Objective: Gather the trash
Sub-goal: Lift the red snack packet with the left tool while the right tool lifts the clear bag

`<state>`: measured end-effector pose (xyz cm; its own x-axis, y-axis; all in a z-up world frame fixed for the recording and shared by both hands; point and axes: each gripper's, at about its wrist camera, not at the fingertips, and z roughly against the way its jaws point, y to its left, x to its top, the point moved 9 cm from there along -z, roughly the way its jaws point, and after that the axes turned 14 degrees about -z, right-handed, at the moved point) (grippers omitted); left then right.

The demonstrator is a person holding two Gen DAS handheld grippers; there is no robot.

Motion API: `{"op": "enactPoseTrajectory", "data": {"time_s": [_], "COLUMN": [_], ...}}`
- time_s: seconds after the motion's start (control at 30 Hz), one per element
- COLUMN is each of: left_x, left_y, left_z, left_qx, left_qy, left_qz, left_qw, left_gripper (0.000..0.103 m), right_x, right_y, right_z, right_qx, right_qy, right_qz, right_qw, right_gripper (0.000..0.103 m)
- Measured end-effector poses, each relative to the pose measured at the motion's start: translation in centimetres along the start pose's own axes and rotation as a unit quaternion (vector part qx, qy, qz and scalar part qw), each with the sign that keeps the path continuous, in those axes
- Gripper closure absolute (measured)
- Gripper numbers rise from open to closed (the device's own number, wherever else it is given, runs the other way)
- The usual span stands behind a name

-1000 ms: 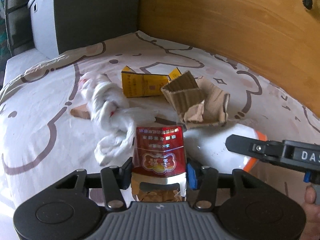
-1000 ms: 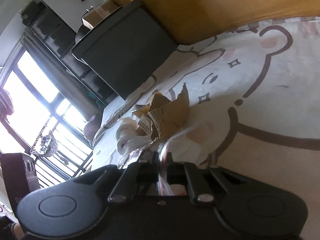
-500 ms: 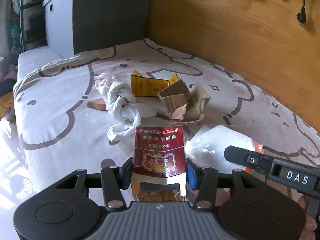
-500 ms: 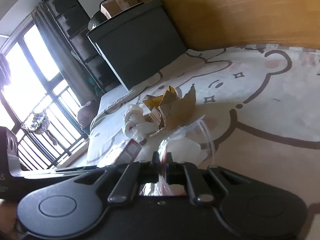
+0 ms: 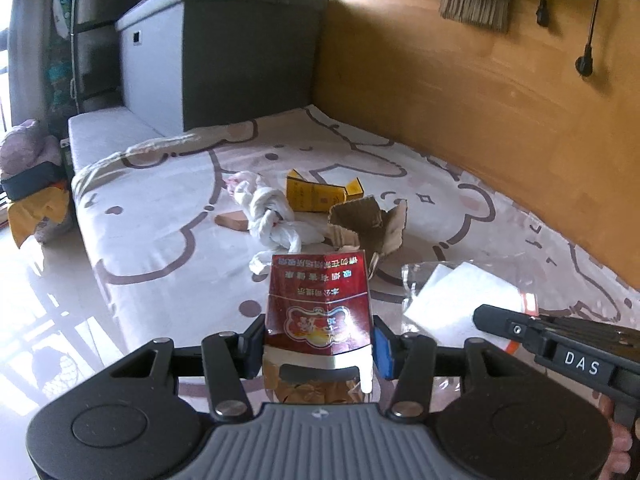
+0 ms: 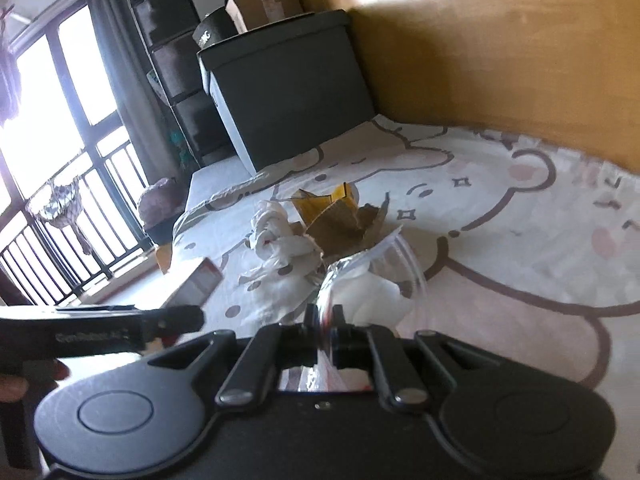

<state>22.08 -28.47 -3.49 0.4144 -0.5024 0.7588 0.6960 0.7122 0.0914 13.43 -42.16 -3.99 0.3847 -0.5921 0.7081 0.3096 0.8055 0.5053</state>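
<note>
The left gripper (image 5: 318, 342) held a red cigarette pack (image 5: 319, 300) — its pads pressed on the pack's two sides, the pack standing upright between them with its printed face to the camera. The right gripper (image 6: 325, 334) was pinched nearly shut on the thin rim of a clear plastic cup (image 6: 370, 276), which had a wad of white paper (image 6: 368, 294) inside. From the left wrist view that cup (image 5: 460, 296) showed to the right, above the bed, with the right gripper's dark body under it.

More trash lay on the bed (image 5: 168, 200), on a sheet printed with cartoon bears: a knotted white plastic bag (image 5: 268, 216), a flattened yellow carton (image 5: 316, 196) behind it, a torn piece of corrugated cardboard (image 5: 372, 224) just beside both, and a small brown flat piece (image 5: 232, 222) at the bag's left. All four were well apart from either gripper.

A dark grey storage box (image 5: 224, 52) stood at the bed's far end against a wooden wall panel (image 5: 460, 92).
</note>
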Motion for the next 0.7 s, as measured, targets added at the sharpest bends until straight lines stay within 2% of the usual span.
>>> {"op": "enactPoseTrajectory", "data": {"time_s": [0.53,0.7], "left_x": [-3.0,-4.5], "left_y": [1.7,3.4], "left_z": [7.3,9.1], "left_qx": [0.024,0.038], "left_qy": [-0.025,-0.029], "left_qz": [0.033,0.050], "left_qw": [0.9988,0.9976], "left_gripper": [0.051,0.051], "right_x": [-1.2,-2.2], "right_y": [4.1,6.6], "right_z": [5.1,5.3], "right_qx": [-0.040,-0.035], "right_qy": [-0.015,-0.010], "right_qz": [0.107,0.135], "right_qw": [0.993,0.990], "right_gripper": [0.097,0.097]}}
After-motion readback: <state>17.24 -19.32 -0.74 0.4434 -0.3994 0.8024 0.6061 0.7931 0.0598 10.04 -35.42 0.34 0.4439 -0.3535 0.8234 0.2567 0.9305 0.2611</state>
